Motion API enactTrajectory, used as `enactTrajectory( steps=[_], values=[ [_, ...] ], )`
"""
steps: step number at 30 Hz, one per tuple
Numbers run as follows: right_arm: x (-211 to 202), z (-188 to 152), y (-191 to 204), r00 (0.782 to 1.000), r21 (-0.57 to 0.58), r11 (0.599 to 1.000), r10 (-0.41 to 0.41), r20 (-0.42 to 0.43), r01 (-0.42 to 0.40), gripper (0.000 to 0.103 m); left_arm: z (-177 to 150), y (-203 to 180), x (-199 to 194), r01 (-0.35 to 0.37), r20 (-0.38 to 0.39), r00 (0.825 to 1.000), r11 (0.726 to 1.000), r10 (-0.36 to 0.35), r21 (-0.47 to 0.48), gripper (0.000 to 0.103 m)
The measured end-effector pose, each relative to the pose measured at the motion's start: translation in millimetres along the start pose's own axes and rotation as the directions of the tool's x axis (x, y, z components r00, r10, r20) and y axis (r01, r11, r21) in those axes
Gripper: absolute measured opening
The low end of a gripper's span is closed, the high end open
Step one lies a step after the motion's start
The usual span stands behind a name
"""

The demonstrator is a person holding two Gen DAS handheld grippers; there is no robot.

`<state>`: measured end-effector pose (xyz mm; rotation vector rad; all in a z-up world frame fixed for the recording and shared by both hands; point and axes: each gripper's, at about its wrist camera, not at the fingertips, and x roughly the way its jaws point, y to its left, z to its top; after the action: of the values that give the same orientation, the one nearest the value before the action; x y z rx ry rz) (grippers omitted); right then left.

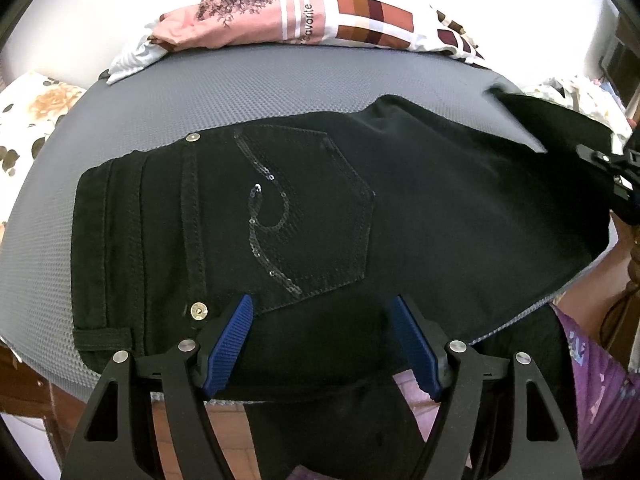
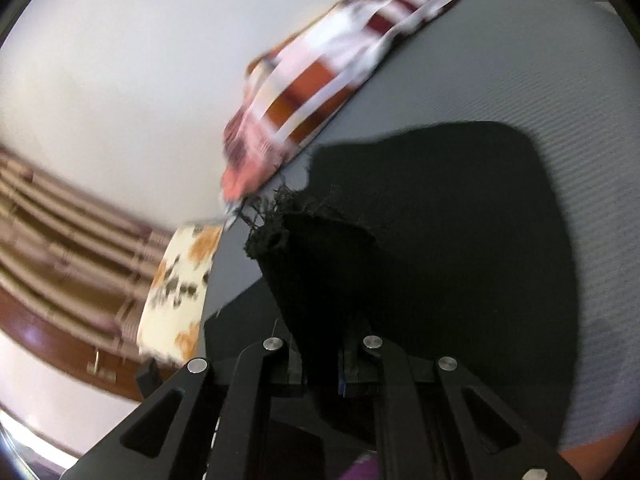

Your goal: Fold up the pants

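Observation:
Black pants lie flat on a grey mat, waistband to the left, a sequinned back pocket facing up. My left gripper is open just above the pants' near edge, its blue pads apart and holding nothing. My right gripper is shut on the frayed hem end of a pant leg and holds it lifted above the rest of the black pants. The right gripper also shows at the right edge of the left wrist view.
Patterned clothes are piled at the mat's far edge, also in the right wrist view. A floral cloth lies at the left. A pale wall stands behind. A person in purple is at the right. The right wrist view is motion-blurred.

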<state>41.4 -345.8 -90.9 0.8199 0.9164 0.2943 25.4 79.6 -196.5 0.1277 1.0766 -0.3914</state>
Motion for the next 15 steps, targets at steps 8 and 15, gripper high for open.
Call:
enactTrajectory(
  steps=[8,15],
  values=[
    [86,-43,42,0.981,-0.172,0.985,-0.053,-0.184,0.021,0.011,-2,-6,0,-0.007,0.001,1.000,0.999,0.007,0.032,0.073],
    [97,-61,46,0.973,-0.272,0.959,-0.129,-0.194,0.073,0.011,-2,-8,4,-0.004,-0.013,1.000,0.999,0.005,0.041,0.073]
  ],
)
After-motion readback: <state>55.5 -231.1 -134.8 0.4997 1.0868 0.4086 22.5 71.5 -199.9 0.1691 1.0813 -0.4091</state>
